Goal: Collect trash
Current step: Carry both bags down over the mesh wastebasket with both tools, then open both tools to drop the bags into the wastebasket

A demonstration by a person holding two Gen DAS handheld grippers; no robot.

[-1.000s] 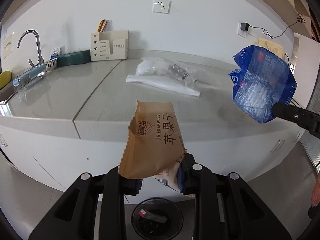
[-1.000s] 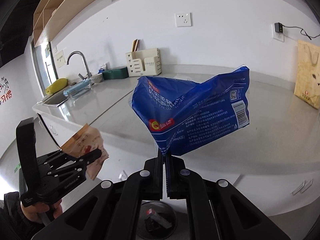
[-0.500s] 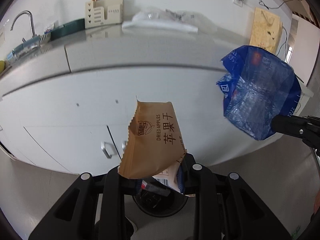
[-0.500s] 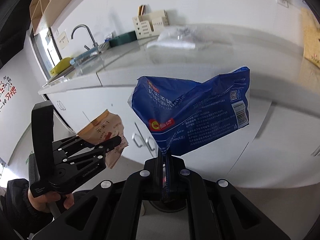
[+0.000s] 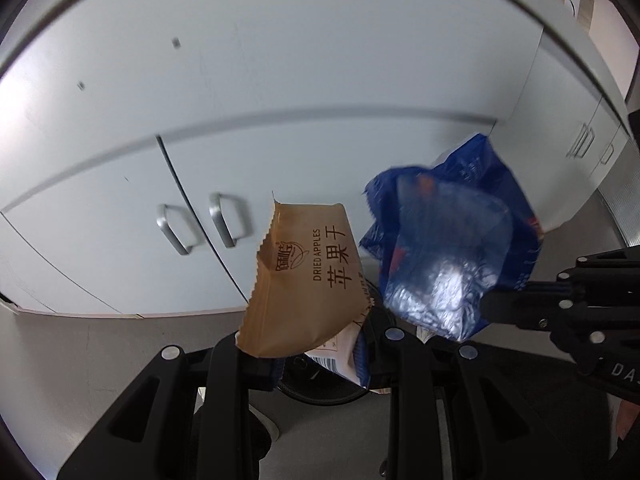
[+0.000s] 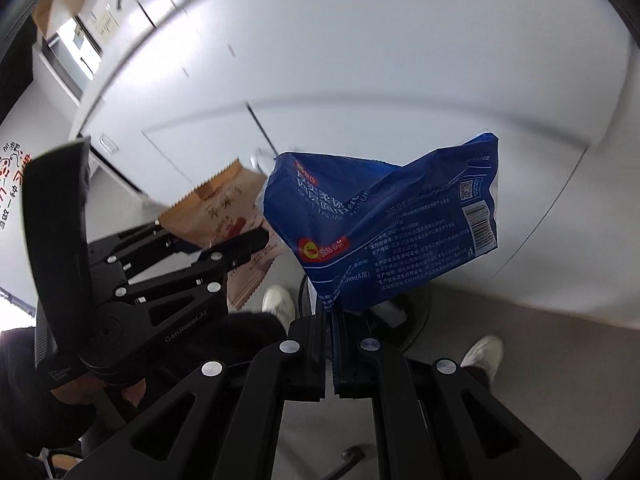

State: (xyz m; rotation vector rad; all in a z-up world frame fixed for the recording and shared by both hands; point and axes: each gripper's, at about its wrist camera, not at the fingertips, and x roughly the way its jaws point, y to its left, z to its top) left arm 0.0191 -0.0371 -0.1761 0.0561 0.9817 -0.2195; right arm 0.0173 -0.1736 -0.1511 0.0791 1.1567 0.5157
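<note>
The left gripper [image 5: 320, 360] is clenching the lower edge of a tan dried-apple packet [image 5: 304, 280], which is standing up from its jaws in front of the white cabinet doors [image 5: 120, 220], with a second white-and-blue wrapper [image 5: 344, 356] tucked behind it. The right gripper [image 6: 331, 320] is pinching a crumpled blue tissue wrapper [image 6: 384, 232] by its bottom corner, jaws pressed tight on it. Both are hanging just beside each other over a dark round bin [image 6: 416, 320] on the grey floor [image 6: 540, 360], with white shoes [image 6: 278, 300] showing near the bin.
</note>
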